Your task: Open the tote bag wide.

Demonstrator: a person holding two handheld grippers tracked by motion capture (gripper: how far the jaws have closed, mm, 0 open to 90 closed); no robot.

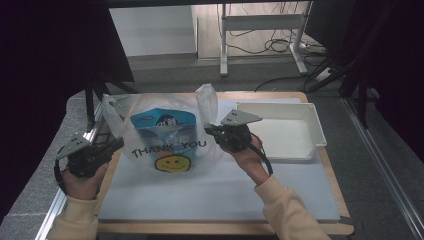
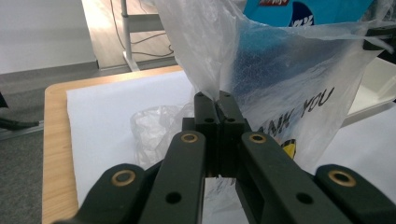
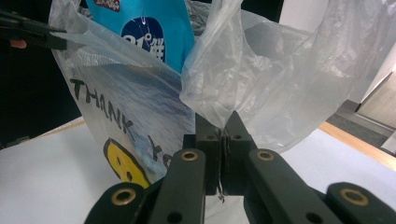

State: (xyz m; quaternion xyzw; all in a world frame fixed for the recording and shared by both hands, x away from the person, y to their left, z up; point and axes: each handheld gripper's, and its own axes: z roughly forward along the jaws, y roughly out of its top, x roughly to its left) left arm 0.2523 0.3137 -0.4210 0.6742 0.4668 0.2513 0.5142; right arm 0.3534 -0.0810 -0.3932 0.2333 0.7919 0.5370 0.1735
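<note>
So we've got the plastic bag (image 1: 170, 142) stretched between us: left gripper (image 1: 114, 146) clamped on its 9 o'clock edge, right gripper (image 1: 210, 130) pinching the 3 o'clock handle, blue packet (image 1: 162, 122) standing upright inside.

Landmark: plastic bag (image 1: 170, 137), standing upright mid-desk, stretched wide between both grippers.

- Near side of bag: bare white mat (image 1: 210, 195) runs to the desk (image 1: 225, 228) edge; open passage between the two forearms.
- Right of bag: right gripper (image 1: 212, 130) pinches the bag's edge; just beyond it the white tray (image 1: 280, 131) blocks low travel with its raised walls. Its inside is open from above.
- Left of bag: left gripper (image 1: 117, 145) clamped on the bag's edge at the desk's edge; little room there.
- Far side of bag: narrow strip of desk, then floor.
- Inside bag: blue packet (image 1: 162, 125) fills the mouth; bag handle (image 1: 206, 97) stands up at the right.
</note>
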